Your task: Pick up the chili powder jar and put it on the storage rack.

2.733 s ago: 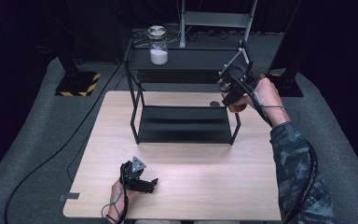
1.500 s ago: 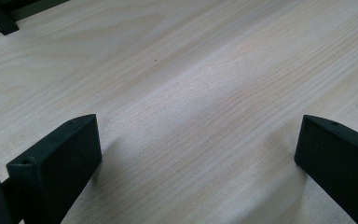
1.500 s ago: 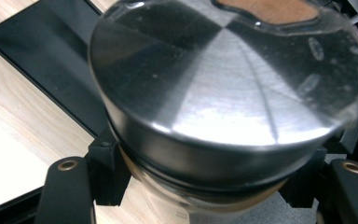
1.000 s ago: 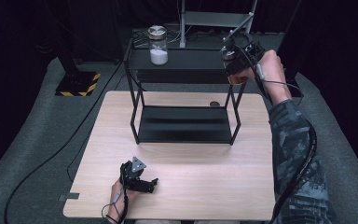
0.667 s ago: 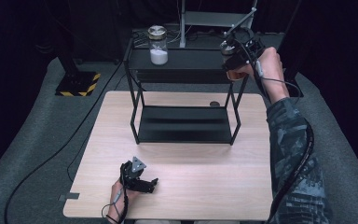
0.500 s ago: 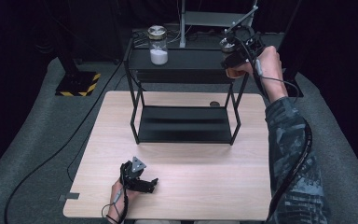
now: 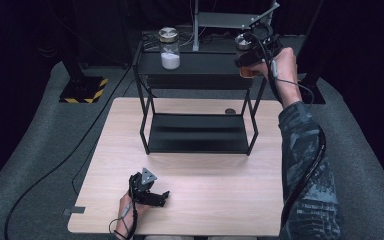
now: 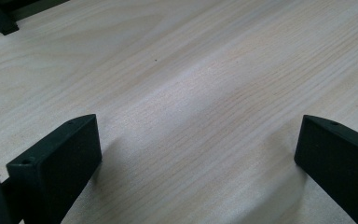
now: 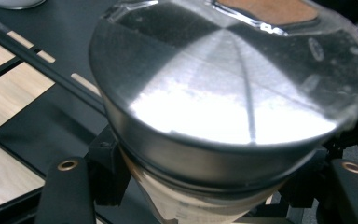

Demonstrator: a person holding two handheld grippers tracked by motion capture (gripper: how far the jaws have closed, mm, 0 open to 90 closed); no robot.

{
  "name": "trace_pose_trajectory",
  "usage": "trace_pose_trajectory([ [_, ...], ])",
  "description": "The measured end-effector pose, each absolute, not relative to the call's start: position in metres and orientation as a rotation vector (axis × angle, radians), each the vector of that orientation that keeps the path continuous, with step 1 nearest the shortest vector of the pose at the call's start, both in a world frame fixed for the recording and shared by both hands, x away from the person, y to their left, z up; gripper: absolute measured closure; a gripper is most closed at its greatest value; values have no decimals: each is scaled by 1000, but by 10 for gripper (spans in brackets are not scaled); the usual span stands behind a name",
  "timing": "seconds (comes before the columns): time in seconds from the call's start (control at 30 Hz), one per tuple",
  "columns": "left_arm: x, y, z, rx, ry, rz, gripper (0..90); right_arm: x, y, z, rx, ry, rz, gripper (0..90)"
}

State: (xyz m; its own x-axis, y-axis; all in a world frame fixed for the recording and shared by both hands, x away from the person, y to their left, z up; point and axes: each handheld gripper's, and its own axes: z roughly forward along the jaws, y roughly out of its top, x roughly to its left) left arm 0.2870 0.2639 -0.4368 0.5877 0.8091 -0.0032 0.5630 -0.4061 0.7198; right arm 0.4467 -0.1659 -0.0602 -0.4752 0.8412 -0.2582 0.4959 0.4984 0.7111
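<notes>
R gripper [image 7: 247, 59] is clamped on a metal-lidded jar [image 9: 228, 112], hovering at the rack's [image 7: 195, 67] top shelf, right end. L gripper [image 7: 150, 192] sits wide open w/ nothing in it, near the desk's [image 7: 220, 200] front edge. Risk imo: jar clips the shelf edge and tips if it's lowered crooked.

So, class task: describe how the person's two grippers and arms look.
Both grippers are black with blocky black jaws: the left gripper carries a grey three-cornered plate and a thin black cable; the right gripper trails a thick black cable along a camouflage-patterned sleeve. Its jaws bear brass-ringed holes.
</notes>
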Motion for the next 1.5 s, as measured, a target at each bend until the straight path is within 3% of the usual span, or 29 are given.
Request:
trace_pose_trajectory([
  [1.5, 287, 264, -437, 2125, 1084, 456, 0, 481, -188, -114, 1275, 1963, 1060, 308],
])
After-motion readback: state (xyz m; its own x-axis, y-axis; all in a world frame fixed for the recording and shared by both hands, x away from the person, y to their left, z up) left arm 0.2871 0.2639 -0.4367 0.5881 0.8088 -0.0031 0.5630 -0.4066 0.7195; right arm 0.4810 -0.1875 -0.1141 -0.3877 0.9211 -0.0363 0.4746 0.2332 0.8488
